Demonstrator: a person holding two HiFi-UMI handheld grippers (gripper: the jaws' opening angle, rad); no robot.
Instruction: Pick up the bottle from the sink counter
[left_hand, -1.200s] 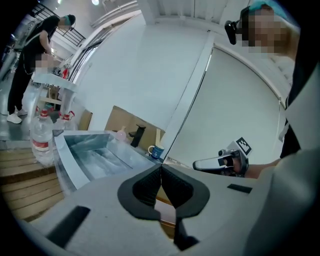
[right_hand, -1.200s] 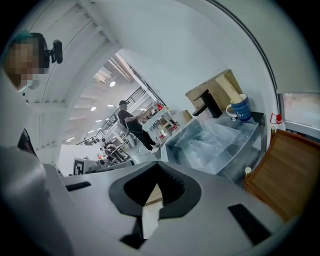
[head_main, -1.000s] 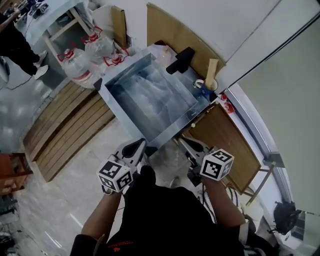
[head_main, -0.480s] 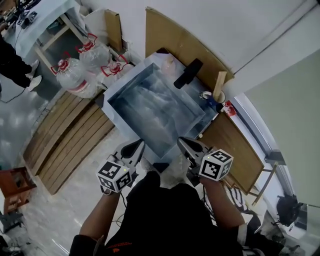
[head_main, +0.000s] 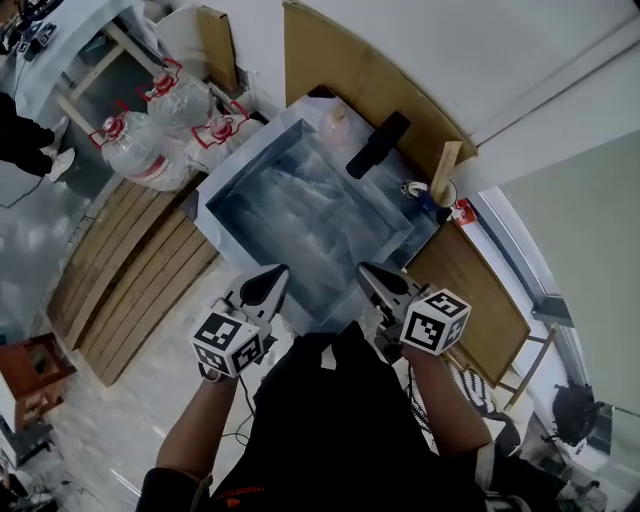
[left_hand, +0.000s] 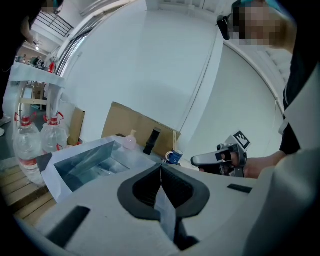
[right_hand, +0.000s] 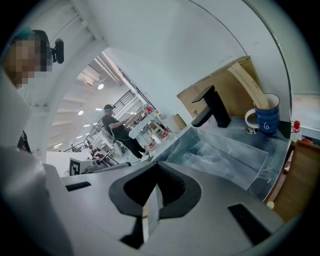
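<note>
Describer: White wall and a cardboard panel (head_main: 340, 60) back a steel sink (head_main: 300, 200), seen from above, with a black faucet (head_main: 377, 145) at its far rim.

Listener: Where is the bottle?

Describer: The small pale pink bottle (head_main: 336, 118) stands upright on the far counter edge, just left of the faucet and well apart from both claws.

Listener: And the claws?

Describer: The left gripper (head_main: 272, 275) and right gripper (head_main: 368, 272) hover side by side at the sink's near edge. Each has its jaws pressed together with nothing between them.

Listener: Any writing?

Describer: Each gripper's cube carries black-and-white square markers. A blue mug (right_hand: 266, 120) right of the faucet bears a white swirl. Labels on the red-capped water jugs (head_main: 125, 150) at left are too small to read.
</note>
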